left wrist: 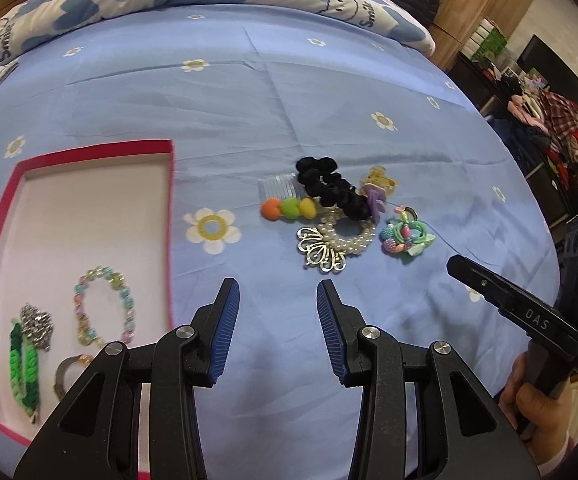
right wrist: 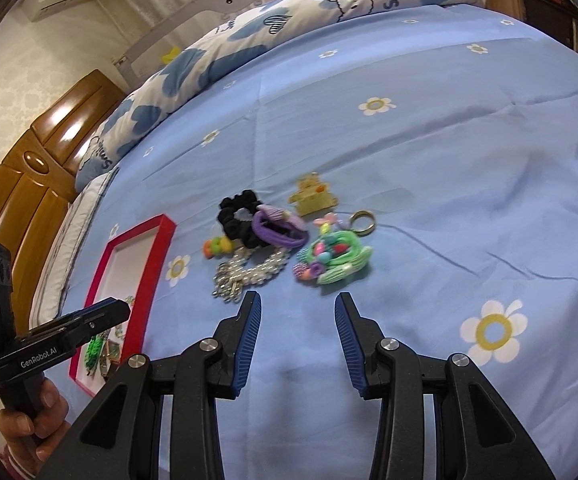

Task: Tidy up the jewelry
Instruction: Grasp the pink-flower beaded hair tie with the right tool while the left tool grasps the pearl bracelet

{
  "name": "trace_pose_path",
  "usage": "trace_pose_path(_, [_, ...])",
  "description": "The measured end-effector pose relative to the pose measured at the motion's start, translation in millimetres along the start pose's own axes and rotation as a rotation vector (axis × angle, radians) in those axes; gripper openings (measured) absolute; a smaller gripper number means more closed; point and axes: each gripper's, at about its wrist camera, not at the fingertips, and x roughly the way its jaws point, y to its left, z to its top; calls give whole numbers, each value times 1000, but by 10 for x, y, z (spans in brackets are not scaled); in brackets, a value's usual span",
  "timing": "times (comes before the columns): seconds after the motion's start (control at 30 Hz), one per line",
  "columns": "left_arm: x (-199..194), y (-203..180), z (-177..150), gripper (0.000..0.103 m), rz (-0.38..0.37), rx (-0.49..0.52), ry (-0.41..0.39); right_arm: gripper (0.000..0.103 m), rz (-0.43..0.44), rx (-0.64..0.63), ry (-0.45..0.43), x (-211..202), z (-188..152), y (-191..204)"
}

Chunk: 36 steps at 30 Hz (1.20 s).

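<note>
Inside the red box [left wrist: 171, 200] lie a pastel bead bracelet [left wrist: 103, 306], a green chain [left wrist: 23, 364] and a silver piece [left wrist: 37, 324]. To its right on the bed [left wrist: 329, 92], a pile [left wrist: 329, 208] of scrunchies, pearls and clips waits. Left gripper [left wrist: 277, 292] and right gripper [right wrist: 298, 304] stand partly open, empty.

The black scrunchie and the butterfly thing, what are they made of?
The black scrunchie looks like soft fabric, maybe velvet: matte, bunched into puffy folds. The butterfly piece looks like pale shiny metal: thin cut-out wings that glint. It could be plated plastic.
</note>
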Motion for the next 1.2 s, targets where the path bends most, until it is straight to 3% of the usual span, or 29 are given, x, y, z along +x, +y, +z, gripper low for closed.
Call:
trace_pose_path(0.4, [411, -175, 188, 39, -30, 12, 63, 41, -36, 15, 2, 163, 183, -247])
trace_pose_path(0.63, [606, -212, 248, 39, -29, 17, 88, 37, -11, -75, -2, 280, 350, -29])
trace_pose_path(0.97, [929, -246, 361, 39, -65, 14, 132, 17, -60, -112, 89, 758, 371, -50])
trace_pose_path(1.2, [1034, -335, 391, 37, -76, 56, 136, 10, -23, -73, 78, 690, 307, -150])
